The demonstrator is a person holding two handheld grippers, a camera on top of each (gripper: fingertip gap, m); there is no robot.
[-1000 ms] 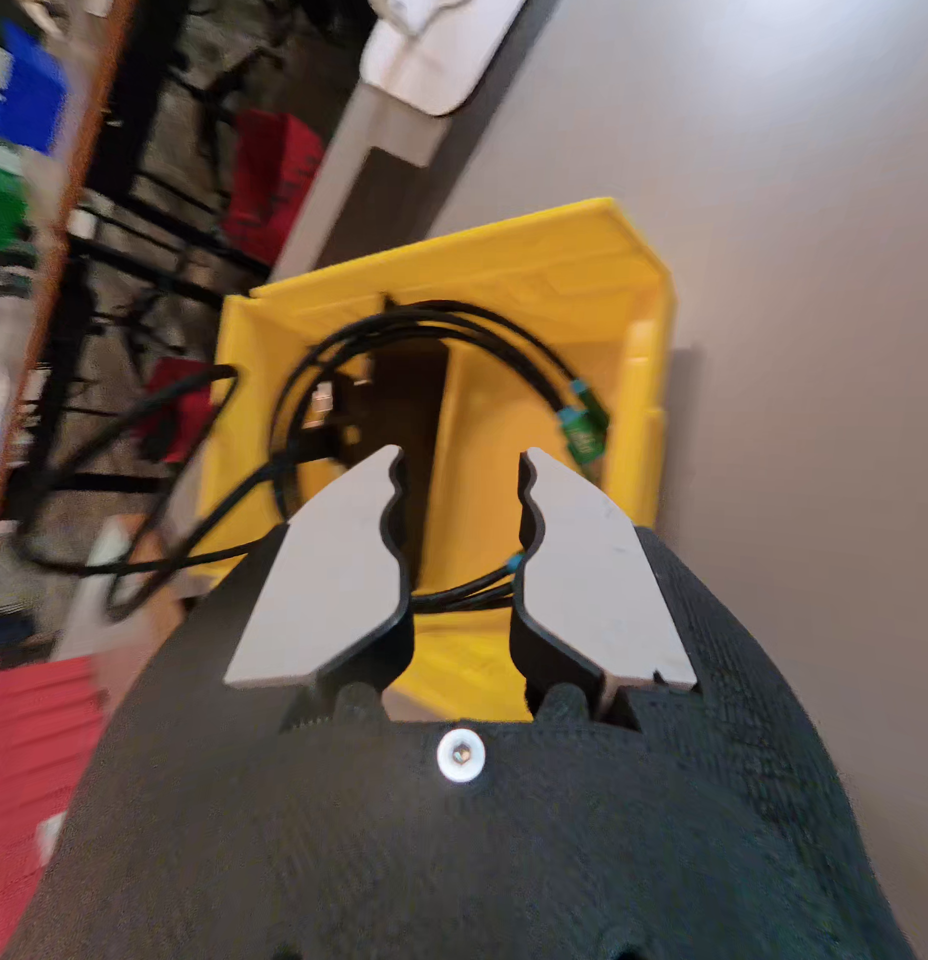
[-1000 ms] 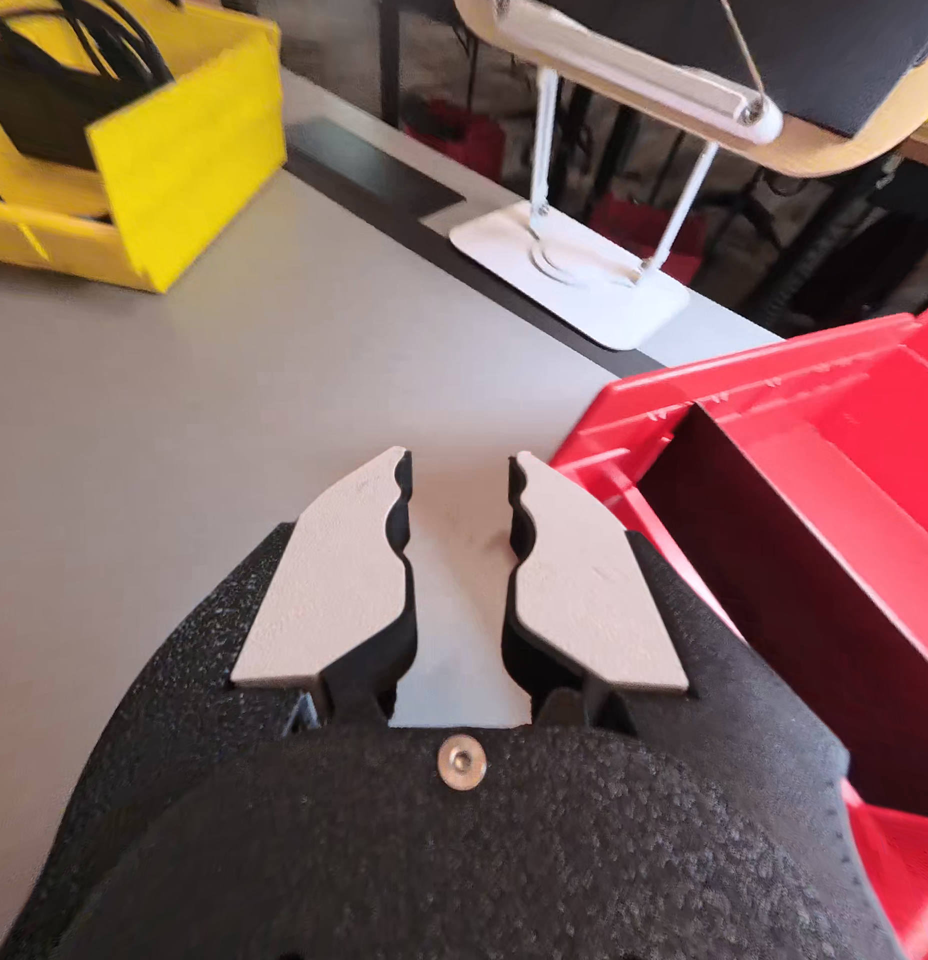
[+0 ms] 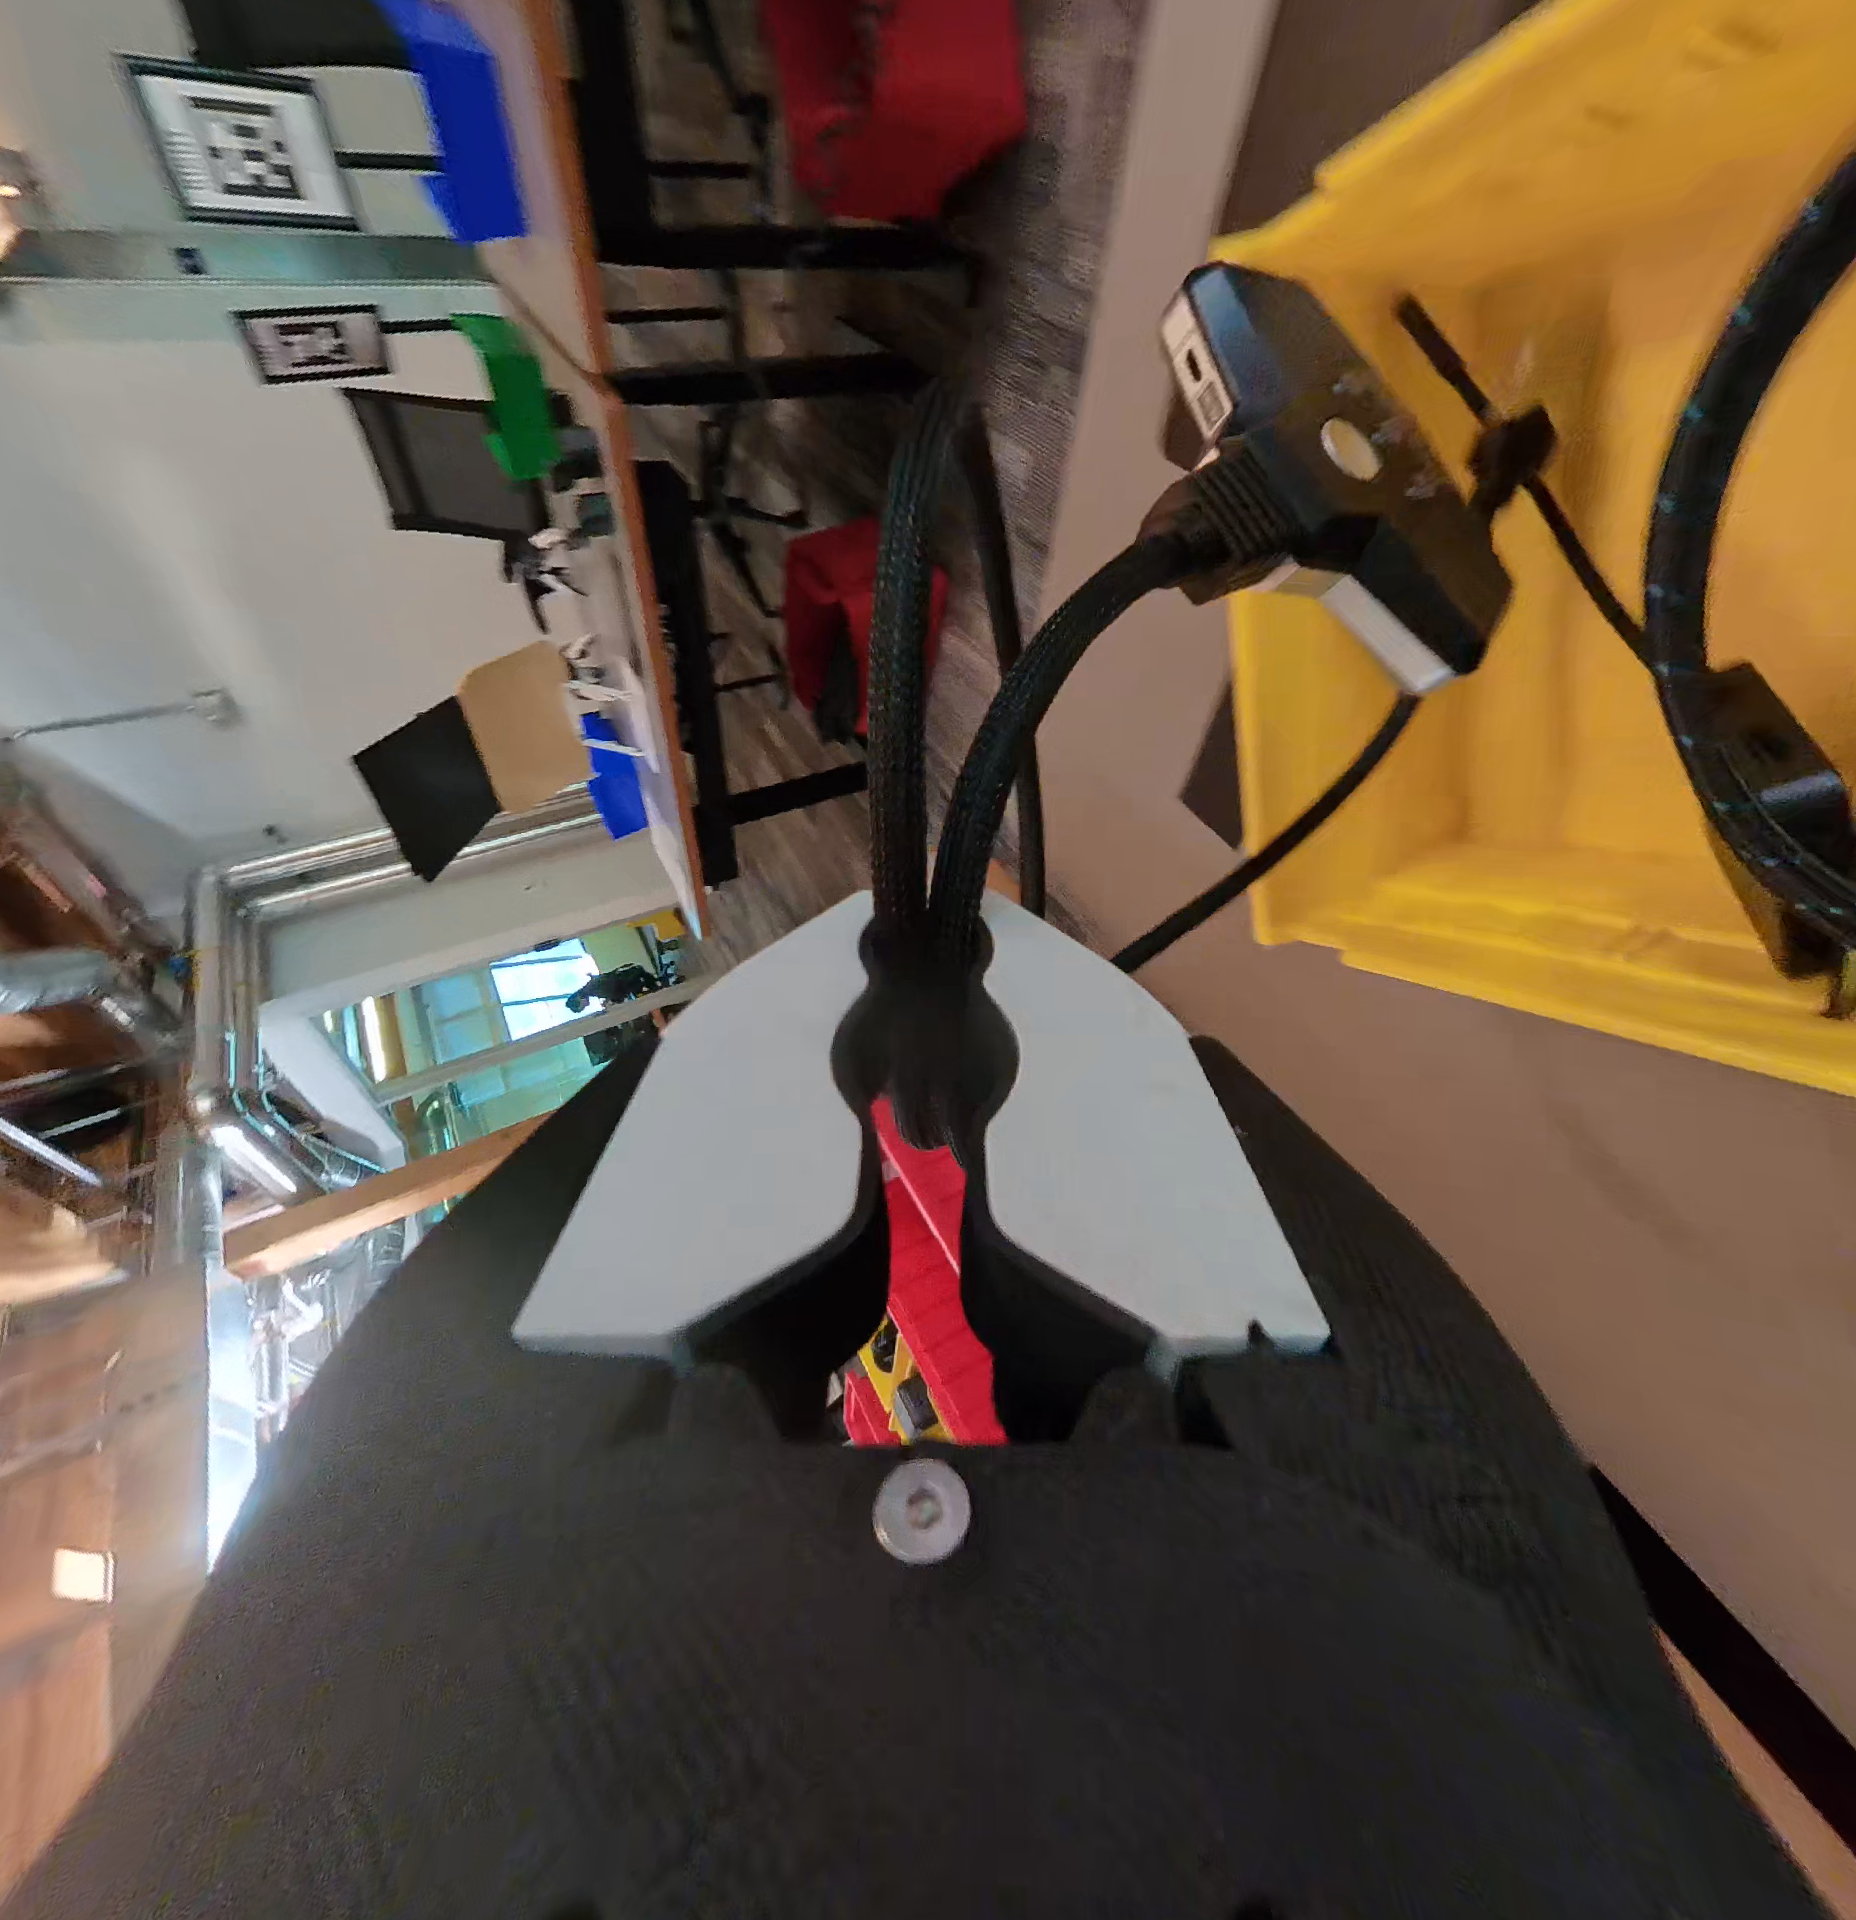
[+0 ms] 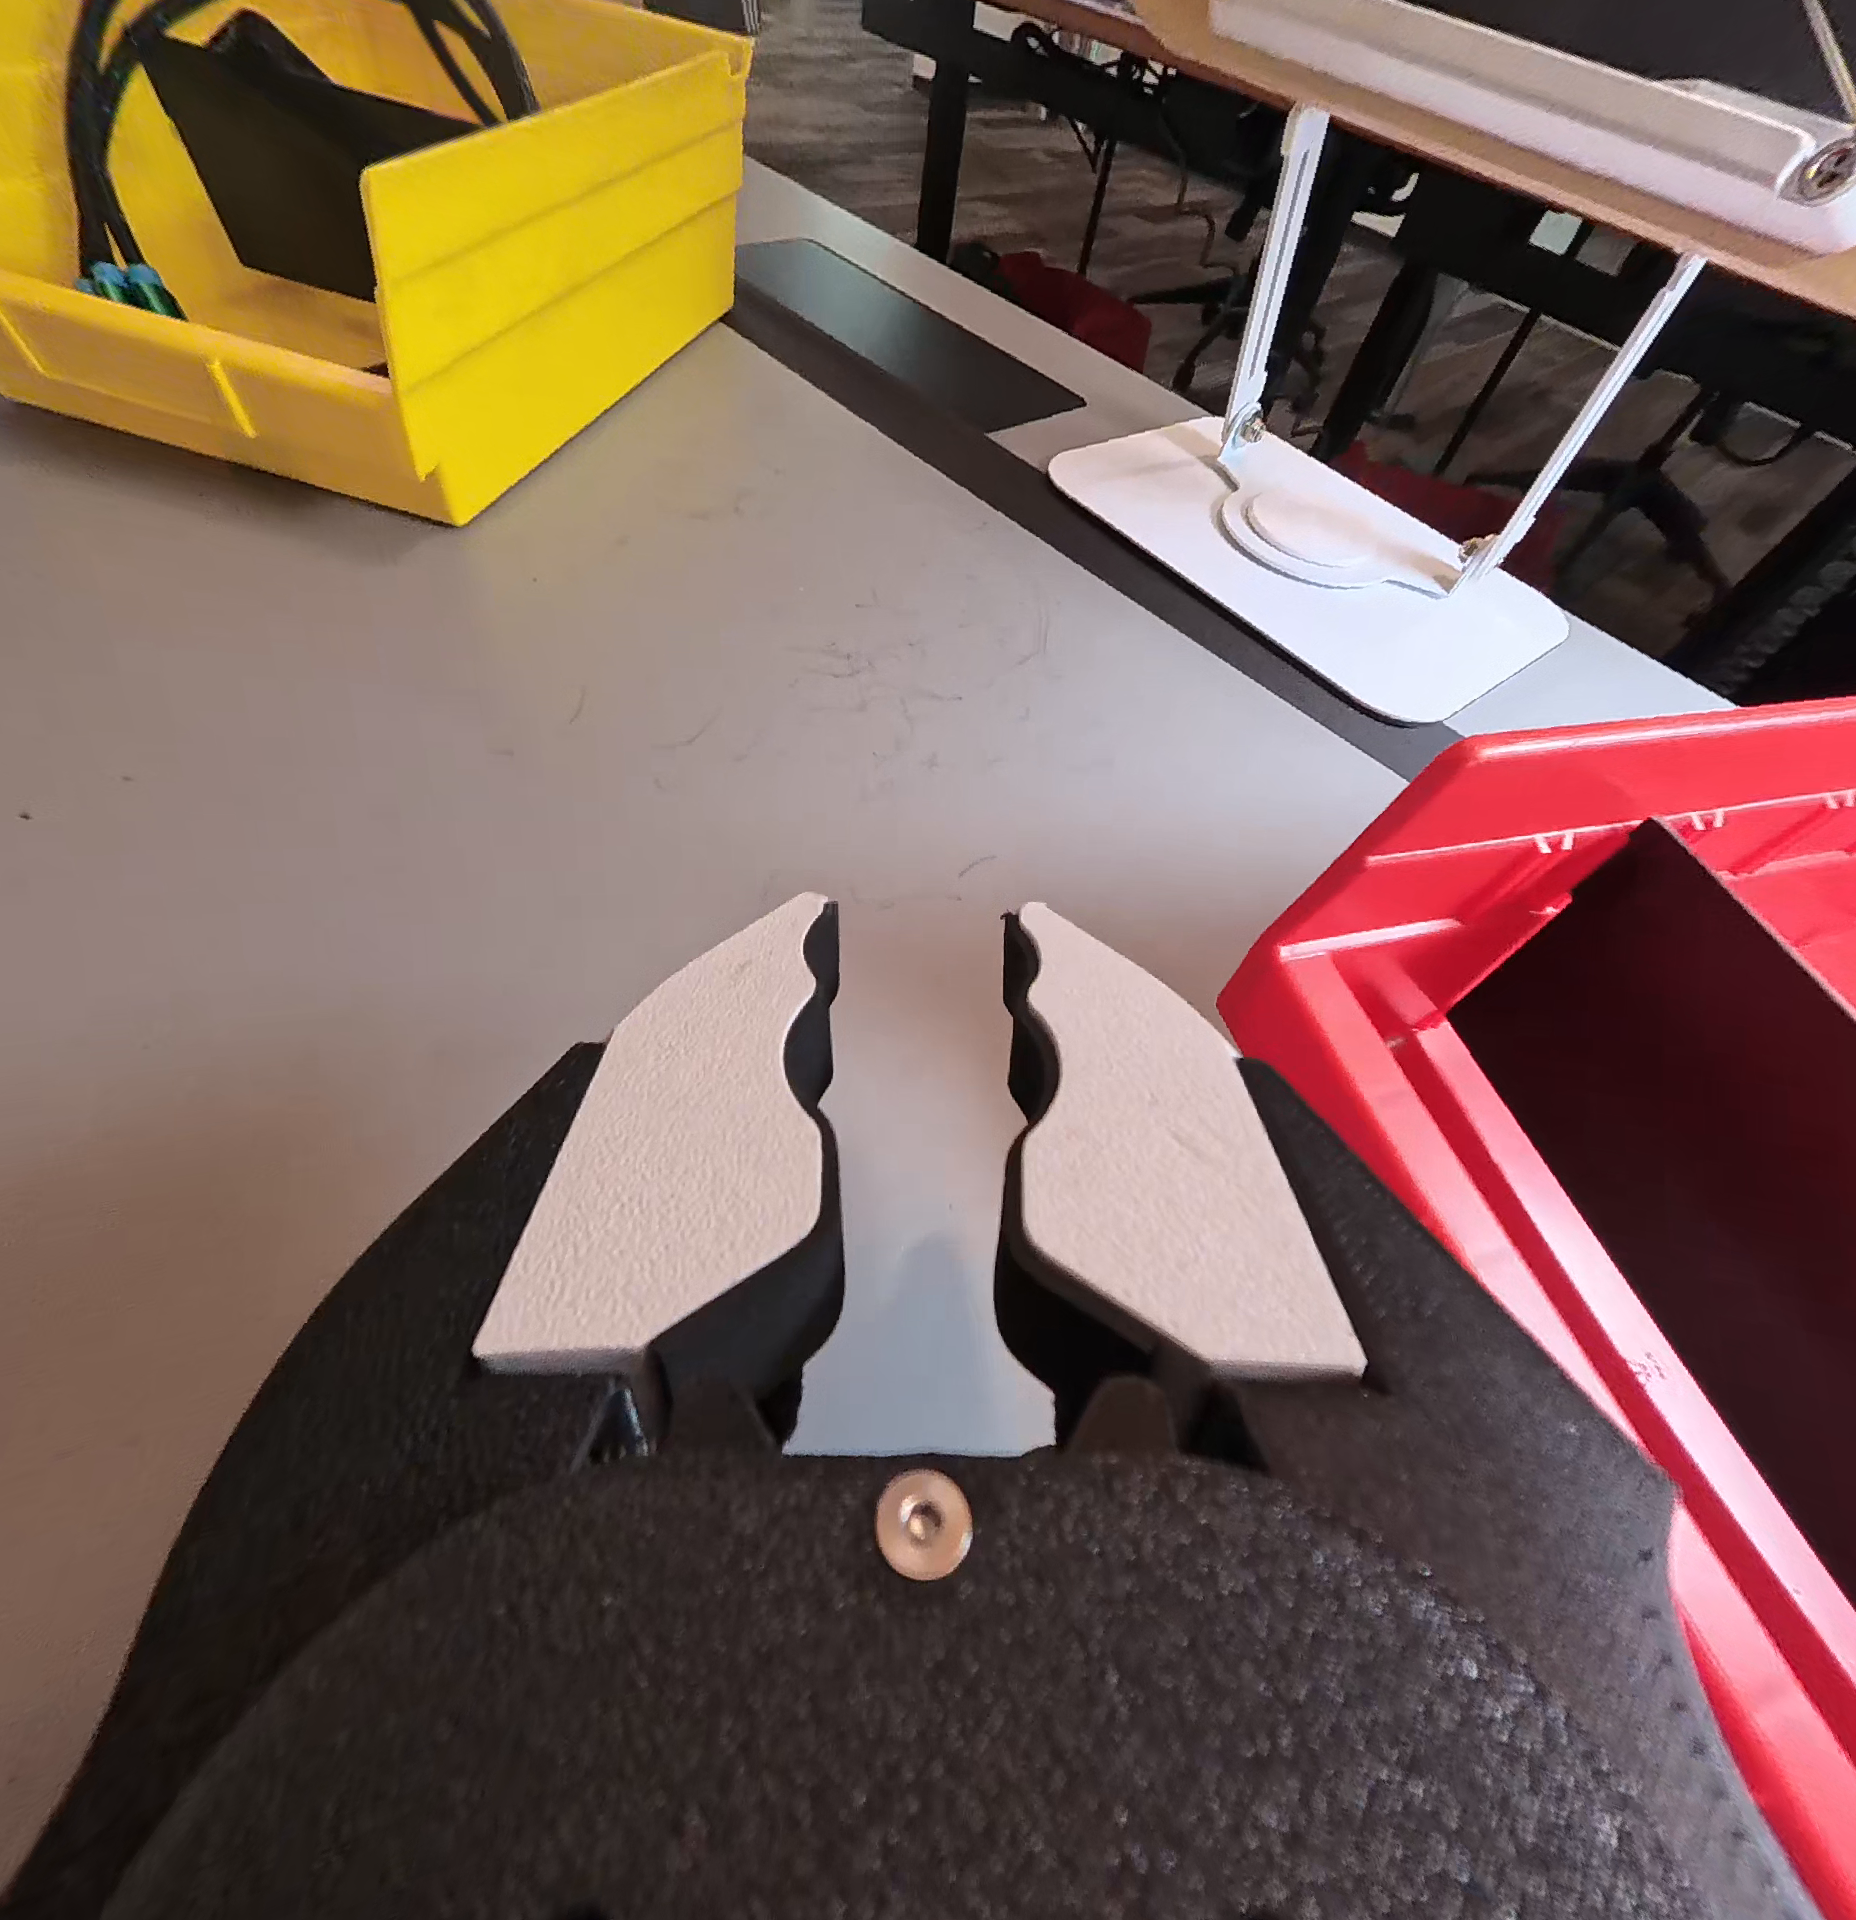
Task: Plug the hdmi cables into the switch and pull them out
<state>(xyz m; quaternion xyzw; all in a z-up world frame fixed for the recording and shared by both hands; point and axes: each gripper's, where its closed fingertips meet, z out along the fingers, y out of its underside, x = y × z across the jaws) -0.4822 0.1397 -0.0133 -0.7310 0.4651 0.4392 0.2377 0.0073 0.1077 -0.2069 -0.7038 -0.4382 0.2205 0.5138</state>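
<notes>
The left gripper [image 3: 924, 997] clamps two braided black cables [image 3: 965, 769]; one reaches the black switch [image 3: 1319, 457], upper right. The right gripper [image 4: 919, 925] hangs released. No readable branding.

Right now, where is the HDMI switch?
In the left wrist view, upper right: the switch hangs over the yellow bin's edge, on braided cables clamped in the left tool.

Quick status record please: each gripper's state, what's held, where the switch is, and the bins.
left gripper: shut on braided black cables, lifted clear of the table
switch: small black box, hanging on one cable beside the yellow bin's rim
right gripper: open, empty, over the bare grey table
yellow bin: holds black divider and more cables
red bin: right of right gripper, contents not visible
</notes>
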